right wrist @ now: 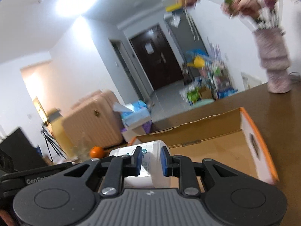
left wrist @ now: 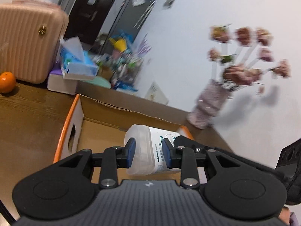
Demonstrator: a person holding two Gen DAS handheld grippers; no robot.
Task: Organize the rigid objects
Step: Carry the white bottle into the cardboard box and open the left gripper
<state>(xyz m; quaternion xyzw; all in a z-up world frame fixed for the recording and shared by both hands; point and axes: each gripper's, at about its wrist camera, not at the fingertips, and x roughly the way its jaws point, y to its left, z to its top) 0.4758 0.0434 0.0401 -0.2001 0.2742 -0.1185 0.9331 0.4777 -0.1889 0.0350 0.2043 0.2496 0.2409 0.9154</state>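
The left hand-held gripper (left wrist: 148, 153) clamps its blue pads on the capped end of a white plastic bottle (left wrist: 150, 150). The right hand-held gripper (right wrist: 151, 160) pinches the same bottle (right wrist: 148, 160) near its other end. The bottle lies on its side, long axis running across from one gripper to the other, held over the open cardboard box (left wrist: 97, 135) on the brown table (left wrist: 28, 116). An orange (left wrist: 7, 82) sits well apart, and a pink vase (left wrist: 208, 105) stands near the box's far corner.

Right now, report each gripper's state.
Left gripper: shut on the white canister.
Right gripper: shut on the same white canister.
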